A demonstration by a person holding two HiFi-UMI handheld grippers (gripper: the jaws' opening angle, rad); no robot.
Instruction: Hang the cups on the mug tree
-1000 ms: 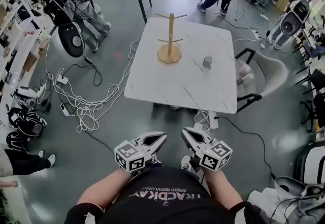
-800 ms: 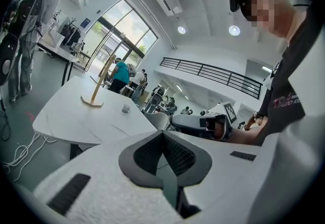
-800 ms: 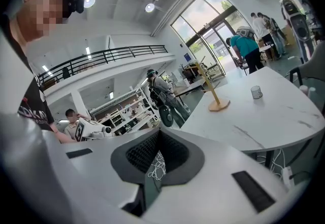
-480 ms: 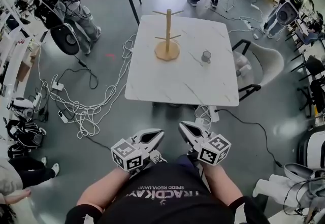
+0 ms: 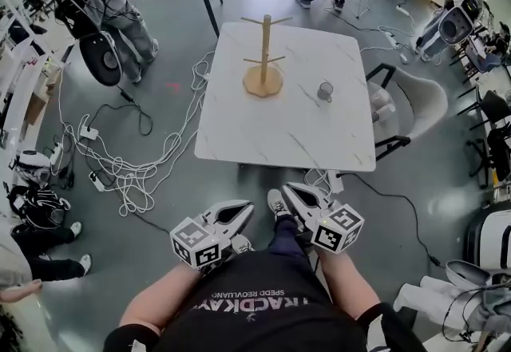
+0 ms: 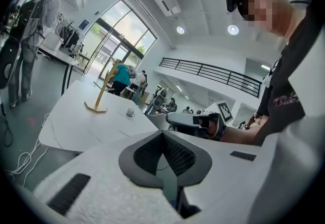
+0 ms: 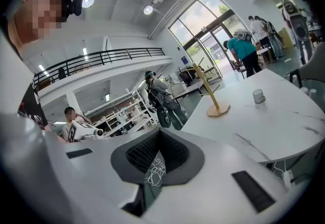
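Busy open workroom, grey floor, a tangle of white cables (image 5: 136, 175) off to the left of the left tongs (image 5: 239, 209). Straight ahead of both tools sits the white marble tabletop (image 5: 287, 135). Both tongs are held low in front of the person's body, well short of its near edge.

The left gripper view shows the left tongs (image 6: 163, 134) closed tip to tip, with nothing between them. It's the same for the right tongs (image 7: 158, 131): jaws together, only floor and cable visible through the slit behind the tips.

The one cup (image 5: 325, 91) in sight stands upright on the tabletop, far ahead of the right tongs (image 5: 294, 193) and a touch to their right. The wooden mug tree (image 5: 263, 55) stands beyond the gap between the two tools, to the left of the cup and apart from it, with every peg bare.

So nothing is hung yet, and the step in hand looks like the approach. To do it well, get in close to the table edge first, then spread the right tongs before reaching. Which way the handle faces is too small to tell from here, so check that. Clamp the cup wall and leave the handle free for a peg. The tree looks light, so the left tongs could steady its base.
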